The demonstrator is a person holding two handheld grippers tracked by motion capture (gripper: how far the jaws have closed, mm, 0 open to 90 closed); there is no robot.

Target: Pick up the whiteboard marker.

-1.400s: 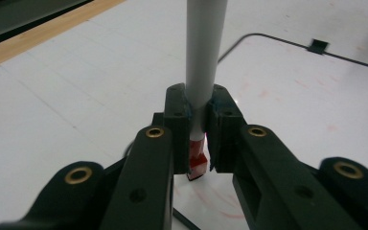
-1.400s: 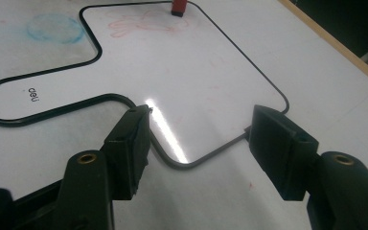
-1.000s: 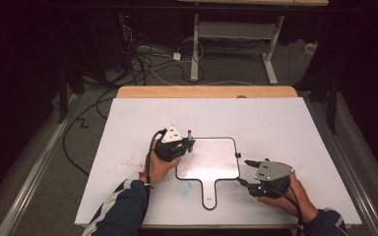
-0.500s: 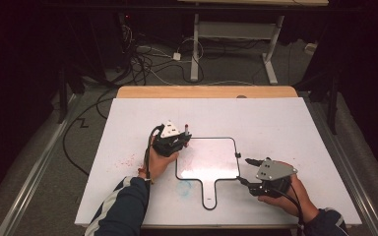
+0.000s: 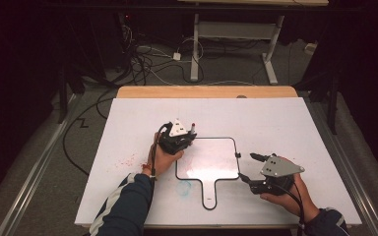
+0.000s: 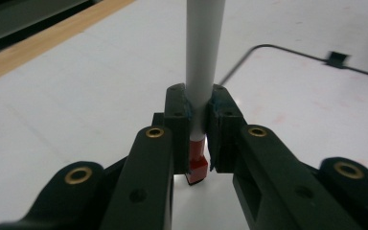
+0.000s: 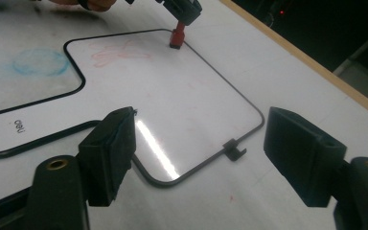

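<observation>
A paddle-shaped whiteboard with a black rim and a handle lies flat on the white table. My left gripper is shut on a white marker. The marker's red end rests at the board's far left corner. My right gripper hovers just right of the board's right edge. Its jaws have just been opening and now stand wide apart, with no thing between the pads. Past them in the right gripper view lie the whiteboard and its small rim clip.
Faint red scribbles mark the board. A blue smear sits on the table left of the handle, and red specks lie left of my left hand. A wooden strip borders the table's far edge; cables cover the floor beyond.
My left hand with the marker has shifted slightly right and away, onto the board's far left corner. The right gripper's jaws stand wider apart than before.
</observation>
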